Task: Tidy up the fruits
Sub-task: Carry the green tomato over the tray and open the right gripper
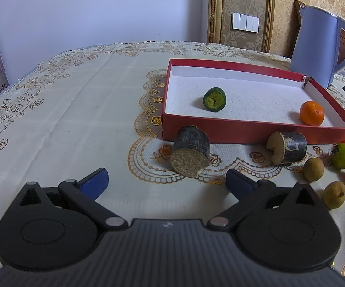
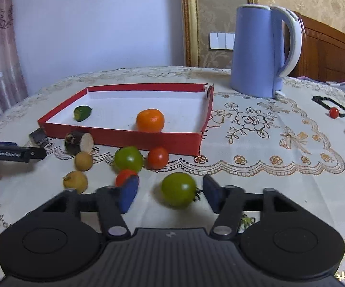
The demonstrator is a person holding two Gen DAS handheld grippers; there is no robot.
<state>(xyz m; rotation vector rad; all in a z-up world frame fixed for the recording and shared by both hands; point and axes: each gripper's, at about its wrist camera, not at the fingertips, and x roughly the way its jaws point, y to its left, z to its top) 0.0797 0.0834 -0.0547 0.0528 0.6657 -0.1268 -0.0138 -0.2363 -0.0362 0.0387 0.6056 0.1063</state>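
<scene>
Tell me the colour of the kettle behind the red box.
Pale blue kettle with white trim; clearest in the right wrist view.

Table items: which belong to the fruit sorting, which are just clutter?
Job: red box, orange, green tomatoes, red tomatoes, yellow-brown fruits, cut green pieces, dark cut chunks.
Clutter: blue kettle, black frame.

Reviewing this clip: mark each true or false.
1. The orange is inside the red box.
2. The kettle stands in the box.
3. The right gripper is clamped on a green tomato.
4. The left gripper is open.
1. True: the orange lies in the red box.
2. False: the kettle stands on the table behind it.
3. False: the right gripper is open, the green tomato loose between its pads.
4. True: the left gripper holds nothing.
</scene>
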